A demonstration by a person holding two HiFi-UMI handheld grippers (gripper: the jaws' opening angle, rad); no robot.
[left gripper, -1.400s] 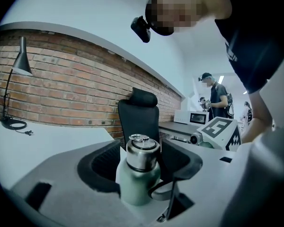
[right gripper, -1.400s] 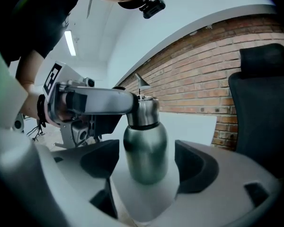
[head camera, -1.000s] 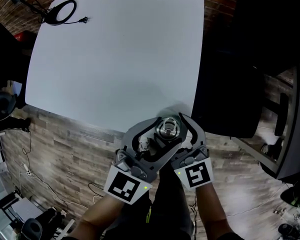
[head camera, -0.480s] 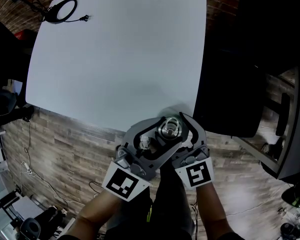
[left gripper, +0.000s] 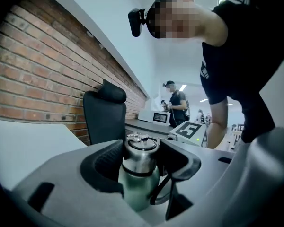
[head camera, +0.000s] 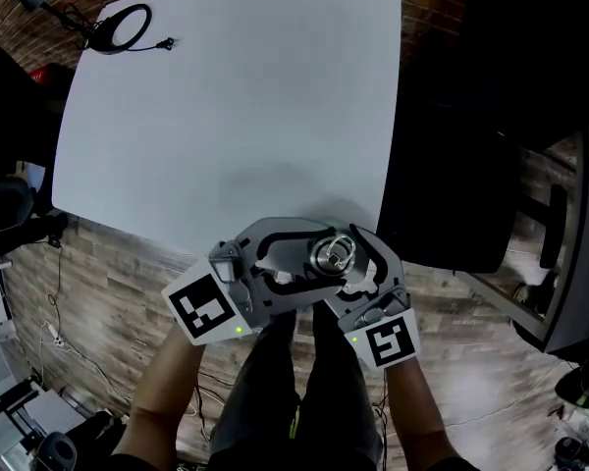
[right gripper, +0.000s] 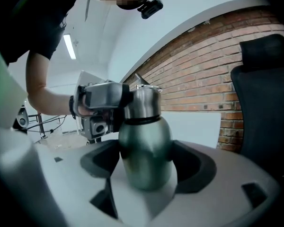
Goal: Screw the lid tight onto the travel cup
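From the head camera we look steeply down on the table, the left gripper and the right gripper. Each gripper's camera looks closely along its own jaws, from opposite sides. All three views share the cup.

**Head view, free room.** The white table fills the upper and centre left of the frame. Its surface gives open passage across nearly the whole top.

**Obstacles.**
- Upper left corner of the table: a black ring with a cable.
- Right of frame: a black chair stands close against the table's right edge and bars approach from that side.
- Lower centre, at the table's near right corner: the left gripper and the right gripper both close round the travel cup, and the gap between them is fully taken.
- Lower left: wood floor with loose cables.

**Left gripper view.** The chair back rises just behind the cup.
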